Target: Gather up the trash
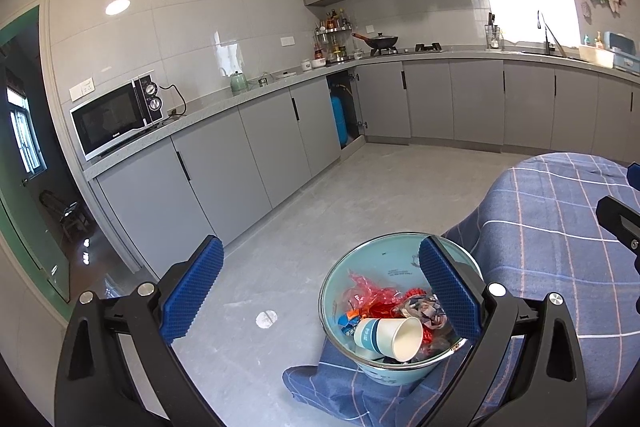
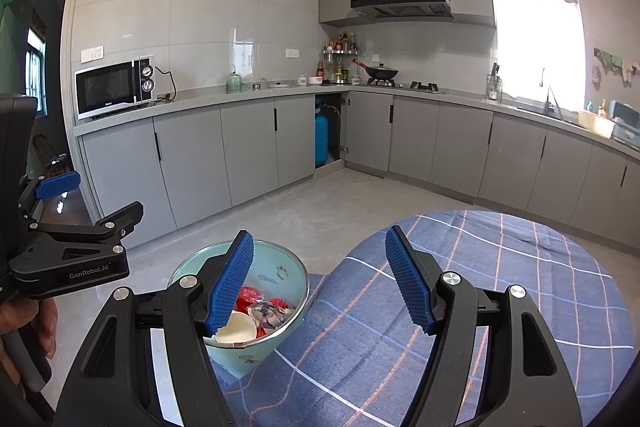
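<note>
- Grey cabinets and a long tabletop (image 2: 256, 95) are seen along the kitchen walls, with a microwave (image 2: 114, 89) at 10 o'clock in the right wrist view and a blue cylinder (image 2: 321, 139) in an open cupboard near 12 o'clock.
- A round table is covered by a checked cloth (image 2: 500, 287), seen at 4 o'clock in the right wrist view.
- A pale bin (image 1: 384, 259) is seen at 5 o'clock in the left wrist view, against the cloth's hanging edge.
- Trash is held in the bin: a paper cup (image 1: 394, 337) on its side, red wrappers (image 1: 370, 293) and a crumpled scrap (image 1: 424, 309).
- The left hand-held gripper (image 1: 320, 291) is held with jaws wide apart and nothing between the pads; its right pad lies across the bin's rim in view.
- The right hand-held gripper (image 2: 320, 285) is likewise spread and empty, above the cloth and just beside the bin.
- No loose trash is seen on the cloth or the floor (image 1: 360, 187), so collection is judged nearly finished.
- The bin could be tipped if its rim were knocked by a lowered finger.
- The cup, lying topmost, could be flicked out by a careless reach.
- The cloth could be snagged and dragged by the right pads.
</note>
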`<action>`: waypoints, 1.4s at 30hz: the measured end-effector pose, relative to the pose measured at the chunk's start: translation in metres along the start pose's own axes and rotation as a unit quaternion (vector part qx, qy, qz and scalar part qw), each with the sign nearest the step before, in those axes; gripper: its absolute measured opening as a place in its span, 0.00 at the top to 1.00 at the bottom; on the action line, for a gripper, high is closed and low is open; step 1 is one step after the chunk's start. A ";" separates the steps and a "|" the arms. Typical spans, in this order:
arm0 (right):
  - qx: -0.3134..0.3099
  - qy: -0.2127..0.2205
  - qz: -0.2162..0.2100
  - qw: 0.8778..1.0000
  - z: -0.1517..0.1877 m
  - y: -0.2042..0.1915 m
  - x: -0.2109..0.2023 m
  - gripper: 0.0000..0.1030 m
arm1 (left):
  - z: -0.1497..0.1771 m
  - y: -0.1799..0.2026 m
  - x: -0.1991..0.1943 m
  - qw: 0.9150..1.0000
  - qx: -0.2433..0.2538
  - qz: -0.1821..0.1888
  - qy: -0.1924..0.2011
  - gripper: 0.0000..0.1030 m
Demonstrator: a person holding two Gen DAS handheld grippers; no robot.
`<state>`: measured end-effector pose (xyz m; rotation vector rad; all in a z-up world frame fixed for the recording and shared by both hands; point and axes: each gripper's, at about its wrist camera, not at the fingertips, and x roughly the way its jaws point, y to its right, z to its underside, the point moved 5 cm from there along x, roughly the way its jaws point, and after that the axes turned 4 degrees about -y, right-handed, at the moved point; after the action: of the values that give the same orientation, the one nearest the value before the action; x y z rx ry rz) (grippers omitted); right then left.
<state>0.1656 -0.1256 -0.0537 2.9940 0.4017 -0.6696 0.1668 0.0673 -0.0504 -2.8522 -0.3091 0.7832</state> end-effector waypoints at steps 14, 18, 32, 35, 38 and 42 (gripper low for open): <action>-0.002 0.004 0.002 1.000 -0.002 0.001 -0.003 0.34 | -0.001 -0.002 -0.001 1.000 0.003 0.002 0.000 0.06; -0.002 0.005 0.003 1.000 -0.003 0.002 -0.004 0.34 | -0.001 0.000 0.000 1.000 0.006 0.002 -0.002 0.06; 0.004 0.005 0.005 1.000 -0.003 0.007 -0.006 0.34 | 0.000 0.005 0.002 1.000 0.010 0.003 -0.006 0.05; 0.004 0.004 0.005 1.000 -0.002 0.007 -0.006 0.34 | 0.000 0.007 0.002 1.000 0.012 0.002 -0.006 0.05; 0.003 0.005 0.006 1.000 -0.003 0.006 -0.005 0.34 | 0.000 0.008 0.002 1.000 0.013 -0.002 -0.006 0.05; 0.003 0.005 0.006 1.000 -0.002 0.007 -0.005 0.34 | 0.001 0.008 0.004 1.000 0.016 -0.016 -0.008 0.05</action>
<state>0.1642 -0.1335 -0.0496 3.0043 0.3815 -0.6561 0.1705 0.0606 -0.0551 -2.8047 -0.3395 0.7986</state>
